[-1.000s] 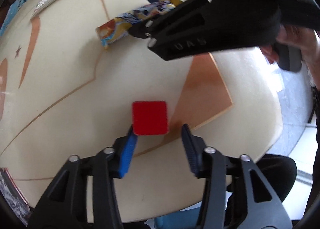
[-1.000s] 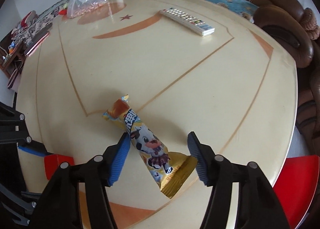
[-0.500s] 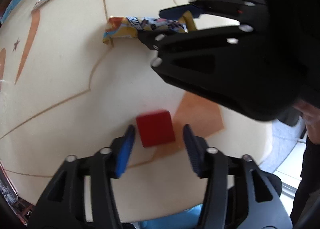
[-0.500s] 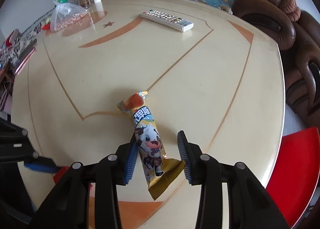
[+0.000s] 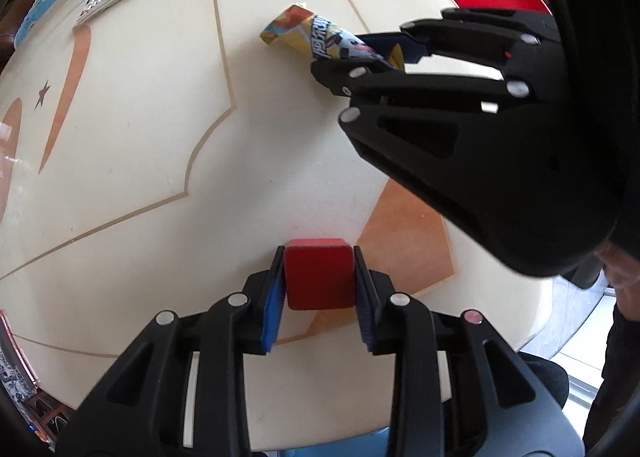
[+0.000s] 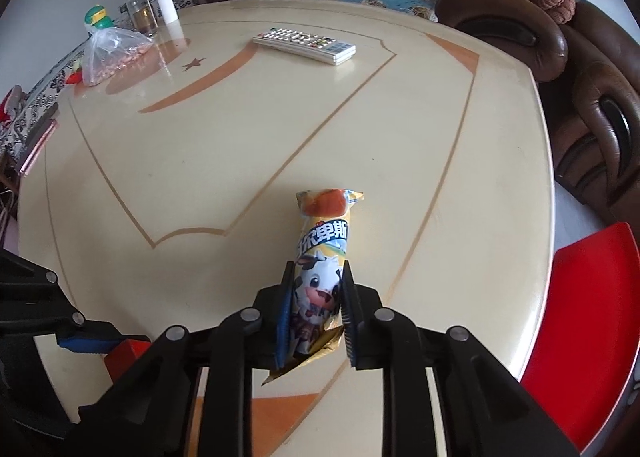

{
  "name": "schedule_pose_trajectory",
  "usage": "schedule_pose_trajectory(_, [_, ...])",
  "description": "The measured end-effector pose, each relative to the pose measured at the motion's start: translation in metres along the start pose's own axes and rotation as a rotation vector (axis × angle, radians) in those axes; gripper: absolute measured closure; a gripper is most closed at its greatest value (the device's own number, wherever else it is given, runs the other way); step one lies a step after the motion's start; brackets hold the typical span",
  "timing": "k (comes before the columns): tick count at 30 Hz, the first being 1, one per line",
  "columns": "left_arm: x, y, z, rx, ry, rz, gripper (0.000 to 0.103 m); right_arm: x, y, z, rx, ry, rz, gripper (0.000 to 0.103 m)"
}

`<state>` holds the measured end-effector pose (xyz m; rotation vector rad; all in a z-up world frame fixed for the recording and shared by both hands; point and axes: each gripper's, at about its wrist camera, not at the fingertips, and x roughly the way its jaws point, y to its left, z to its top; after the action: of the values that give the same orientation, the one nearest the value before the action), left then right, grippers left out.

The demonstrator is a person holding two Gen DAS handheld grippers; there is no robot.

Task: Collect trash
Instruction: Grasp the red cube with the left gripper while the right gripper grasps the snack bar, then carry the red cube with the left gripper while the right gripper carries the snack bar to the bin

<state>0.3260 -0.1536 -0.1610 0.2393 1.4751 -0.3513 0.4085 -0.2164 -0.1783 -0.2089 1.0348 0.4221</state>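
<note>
My left gripper (image 5: 319, 285) is shut on a red block (image 5: 320, 275) that rests on the cream round table (image 5: 140, 137) near its front edge. My right gripper (image 6: 314, 309) is shut on a yellow snack wrapper with a cartoon cow (image 6: 320, 257), which lies lengthwise on the table and points away. In the left wrist view the right gripper (image 5: 360, 57) shows at the upper right, clamped on the wrapper (image 5: 308, 33). In the right wrist view the red block (image 6: 124, 355) and the left gripper's blue pad show at the lower left.
A white remote control (image 6: 304, 45) lies at the far side of the table. A plastic bag of food (image 6: 112, 57), a glass jar (image 6: 138, 7) and a white cup (image 6: 166, 7) stand at the far left. A red stool (image 6: 592, 337) stands at the right, a brown sofa (image 6: 520, 17) behind.
Both grippers have closed: the left on the red block, the right on the snack wrapper. The right gripper also turned in line with the wrapper.
</note>
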Motion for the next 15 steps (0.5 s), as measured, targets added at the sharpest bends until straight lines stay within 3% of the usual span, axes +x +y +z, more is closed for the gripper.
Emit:
schedule_pose_trajectory(3, [-0.005,-0.001,-0.004,0.006,-0.020,0.011,0.073,-0.005,0.000,-0.005,0.039,-0.001,0.000,0.082])
schedule_pose_trajectory(6, [-0.020,0.022,-0.030,0.000,-0.038,0.003,0.073,-0.011,0.003,-0.011,0.044,-0.002,-0.027,0.083])
schedule_pose_trajectory(15, [-0.042,0.026,-0.055,-0.030,-0.128,0.029,0.073,-0.040,0.025,-0.021,0.082,-0.004,-0.091,0.082])
